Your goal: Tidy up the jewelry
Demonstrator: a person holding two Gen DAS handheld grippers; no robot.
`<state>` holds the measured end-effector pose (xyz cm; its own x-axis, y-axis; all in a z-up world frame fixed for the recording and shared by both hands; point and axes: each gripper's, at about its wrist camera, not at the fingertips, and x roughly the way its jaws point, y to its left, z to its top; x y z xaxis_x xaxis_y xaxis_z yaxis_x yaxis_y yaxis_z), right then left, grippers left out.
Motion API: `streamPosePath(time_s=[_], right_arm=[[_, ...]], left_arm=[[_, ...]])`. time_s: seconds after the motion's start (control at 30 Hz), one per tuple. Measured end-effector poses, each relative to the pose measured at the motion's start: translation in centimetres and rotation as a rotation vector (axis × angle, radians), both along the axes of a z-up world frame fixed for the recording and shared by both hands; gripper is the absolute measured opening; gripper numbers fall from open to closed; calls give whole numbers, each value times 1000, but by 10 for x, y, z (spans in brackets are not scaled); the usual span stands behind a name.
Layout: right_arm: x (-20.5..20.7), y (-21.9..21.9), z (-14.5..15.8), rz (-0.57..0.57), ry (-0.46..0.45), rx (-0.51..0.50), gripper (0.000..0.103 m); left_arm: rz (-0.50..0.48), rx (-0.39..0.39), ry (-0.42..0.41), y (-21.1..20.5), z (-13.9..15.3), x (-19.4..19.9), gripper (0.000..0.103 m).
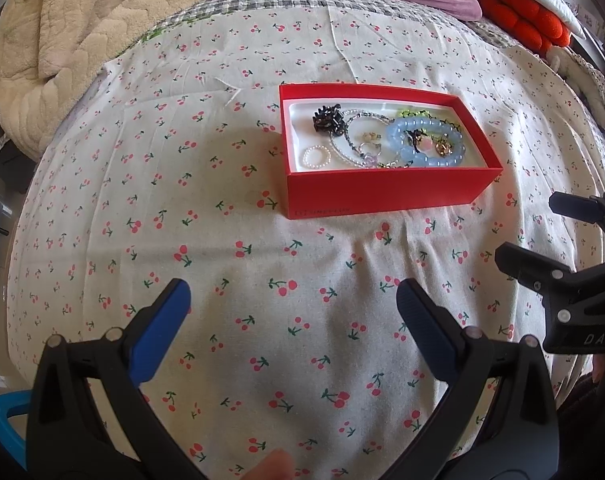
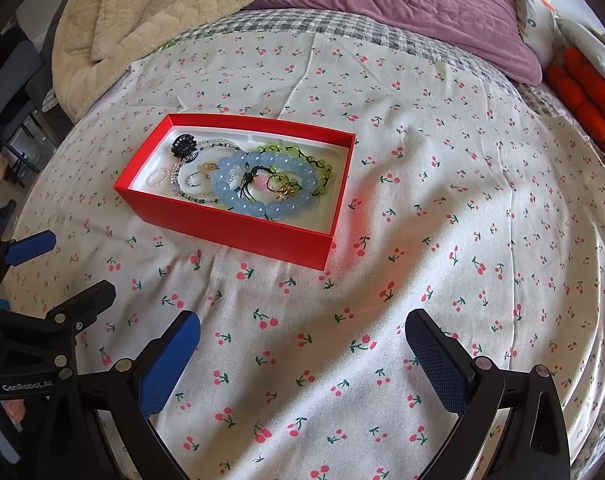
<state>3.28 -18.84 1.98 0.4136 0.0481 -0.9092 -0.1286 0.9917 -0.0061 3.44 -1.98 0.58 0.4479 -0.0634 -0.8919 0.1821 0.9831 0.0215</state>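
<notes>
Both tools hang above the cherry-print sheet (image 1: pixel 302 320) with nothing in them: the left gripper (image 1: pixel 294 304) has its blue pads spread wide, and the right gripper (image 2: pixel 302 332) is spread just as wide, also empty. The task's things all lie inside the red box (image 1: pixel 382 192), which sits on the sheet toward 12 o'clock from the left gripper and toward 11 o'clock from the right one, well apart from both. Inside its white lining the pieces are heaped rather than sorted: a blue bead bracelet (image 2: pixel 262 184) fills the middle and the right-hand part, with a green bead strand (image 2: pixel 302 156) touching it at 1 o'clock, gold rings (image 2: pixel 282 188) resting within its loop, a clear bead necklace (image 2: pixel 210 148) curling at its 9 o'clock, a small pearl ring (image 2: pixel 157 178) near the box's left end, and a black hair claw (image 2: pixel 183 146) in the far left corner. Nothing lies loose on the sheet that I can see. As a judgement, the gathering step looks done or nearly so, since every piece visible is already in the box; the step in hand reads as a pause with both tools backed off. If more sorting is wanted, the next move calls for one gripper to travel forward over the box rim, come down from above and narrow on a single piece, the pearl ring being the easiest as it lies apart, while the tangled bracelets would likely drag their neighbours along.
</notes>
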Motion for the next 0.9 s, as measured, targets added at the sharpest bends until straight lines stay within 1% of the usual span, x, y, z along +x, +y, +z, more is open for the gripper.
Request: streamPosePath(time_s=[0.9], right_arm=[[1,1,-1,0,2,-3,103]], left_arm=[[3,-1,-3,0,2,-1,102]])
